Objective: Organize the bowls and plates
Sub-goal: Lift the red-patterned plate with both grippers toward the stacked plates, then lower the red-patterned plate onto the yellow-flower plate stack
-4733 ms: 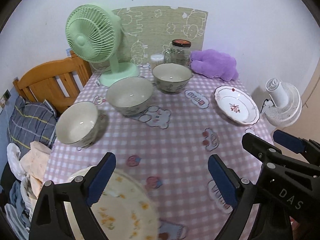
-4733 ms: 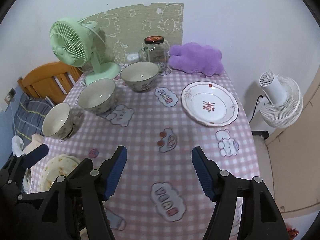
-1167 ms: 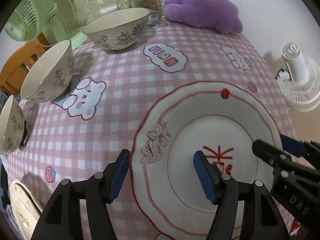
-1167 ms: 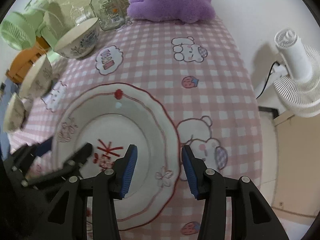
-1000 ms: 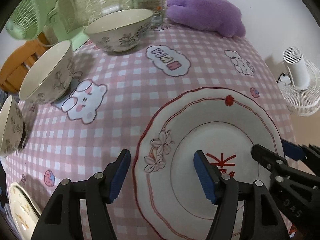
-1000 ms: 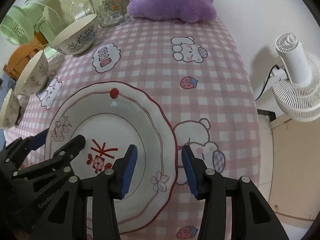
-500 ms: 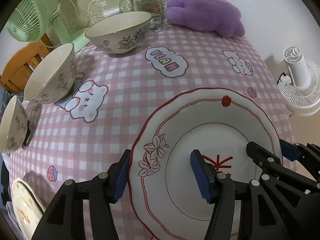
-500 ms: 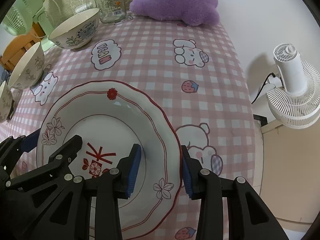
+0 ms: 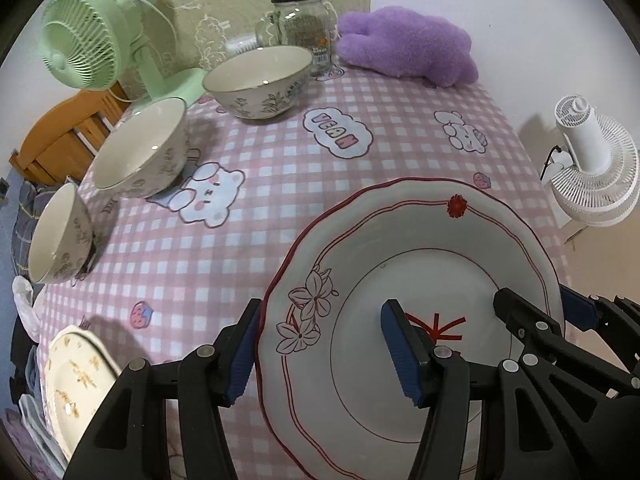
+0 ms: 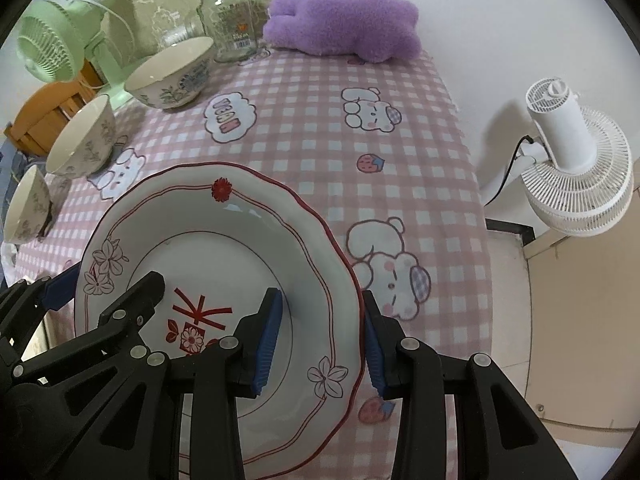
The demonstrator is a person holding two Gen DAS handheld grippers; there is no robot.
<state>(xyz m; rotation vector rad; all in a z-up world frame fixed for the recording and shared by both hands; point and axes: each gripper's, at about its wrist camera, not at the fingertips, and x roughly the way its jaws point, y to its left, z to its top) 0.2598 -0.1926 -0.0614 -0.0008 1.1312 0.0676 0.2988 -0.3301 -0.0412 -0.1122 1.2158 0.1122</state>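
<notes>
Two grippers clamp red-rimmed plate [image 9: 420, 240], near rim hidden, yellow plate [image 9: 76, 376] cropped.

Both views downward, sharing plate [image 9: 420, 280].

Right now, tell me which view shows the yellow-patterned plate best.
The left wrist view: the yellow-patterned plate lies in plain sight at the table's near left corner. In the right wrist view it is almost wholly hidden behind the left gripper.

Left gripper [image 9: 324, 350] and right gripper [image 10: 320, 338], both steeply downward, fingers clamped.
</notes>
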